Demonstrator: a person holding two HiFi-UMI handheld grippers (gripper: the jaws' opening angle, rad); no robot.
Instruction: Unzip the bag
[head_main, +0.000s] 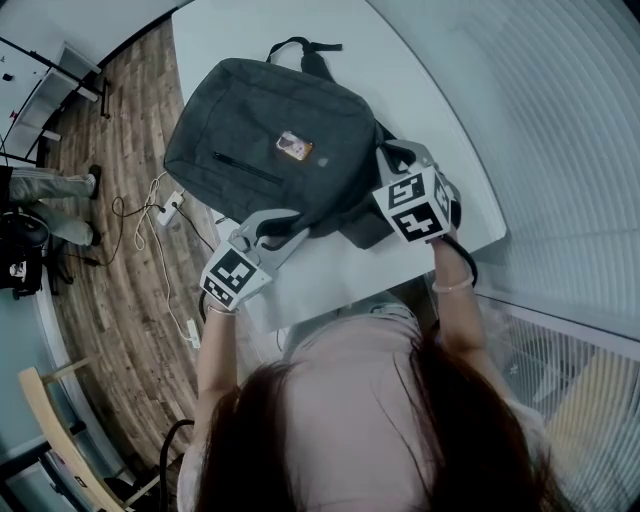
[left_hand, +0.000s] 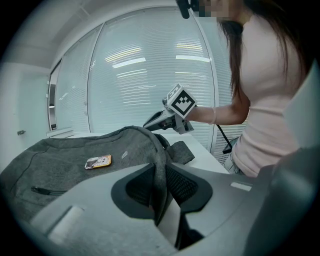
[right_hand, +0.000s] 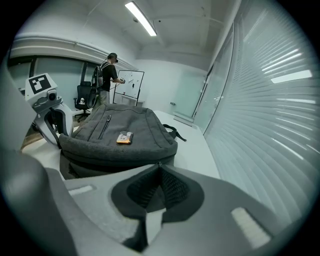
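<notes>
You're in an office, in what looks like a meeting-room corner. You stand at a white table beside a wall of slatted blinds, under a ceiling strip light. Farther back, a person stands at a whiteboard, with a black swivel chair nearby. The floor is wood plank.

bag: we see grey woven cloth, matt and slightly rough.
badge: we see a small glossy patch, smooth.
table: we see a white top, smooth, with a dull sheen.
floor: we see wood-grain planks, matt.
left gripper, right gripper: we see matt grey plastic shells.
pads: we see a black facing, rough with a fine grid.
</notes>
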